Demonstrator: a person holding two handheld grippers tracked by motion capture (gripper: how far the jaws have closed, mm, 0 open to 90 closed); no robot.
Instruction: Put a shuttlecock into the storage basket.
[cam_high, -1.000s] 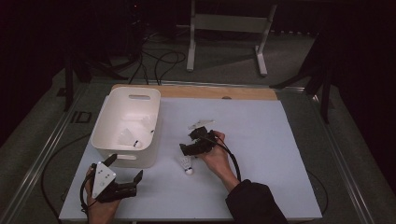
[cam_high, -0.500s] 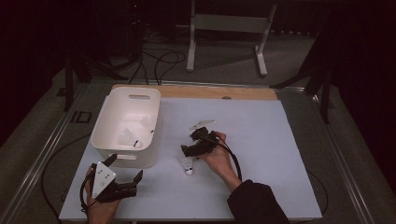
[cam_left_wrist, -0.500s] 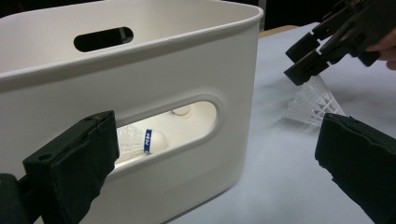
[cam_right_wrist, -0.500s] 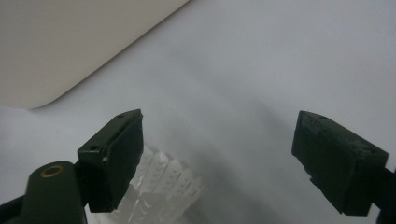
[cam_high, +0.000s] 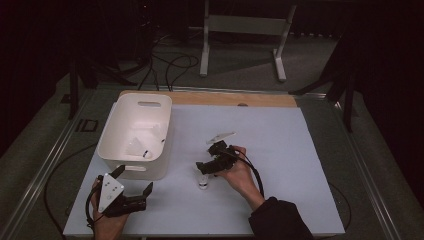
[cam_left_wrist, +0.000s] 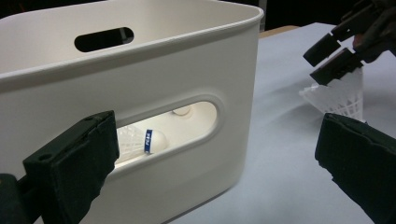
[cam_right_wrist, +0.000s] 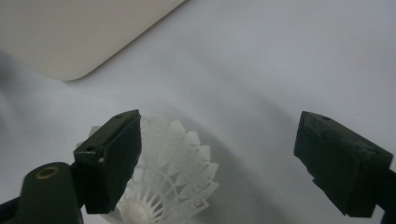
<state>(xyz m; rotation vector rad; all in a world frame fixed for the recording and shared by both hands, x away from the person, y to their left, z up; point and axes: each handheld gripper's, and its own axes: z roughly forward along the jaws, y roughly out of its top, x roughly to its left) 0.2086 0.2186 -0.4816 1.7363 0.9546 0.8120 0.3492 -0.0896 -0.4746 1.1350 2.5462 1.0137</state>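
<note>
A white feather shuttlecock (cam_high: 202, 181) stands on the pale table, cork down in the high view. My right gripper (cam_high: 205, 159) hovers just above it, open and holding nothing. In the right gripper view the shuttlecock (cam_right_wrist: 168, 182) lies low, partly behind the left jaw, off-centre in the wide gap of the right gripper (cam_right_wrist: 219, 140). My left gripper (cam_high: 133, 180) rests open near the front left of the table, facing the white bin (cam_high: 112, 150). In the left gripper view its jaws stand wide apart, and through the handle slot of the bin (cam_left_wrist: 187, 56) a shuttlecock (cam_left_wrist: 152, 140) with a blue band shows inside.
The bin holds several shuttlecocks (cam_high: 140, 145). A wooden strip (cam_high: 215, 98) runs along the table's far edge. Behind it are a metal stand (cam_high: 245, 25) and cables on the floor. In the left gripper view the right gripper (cam_left_wrist: 336, 51) hangs over the standing shuttlecock (cam_left_wrist: 341, 95).
</note>
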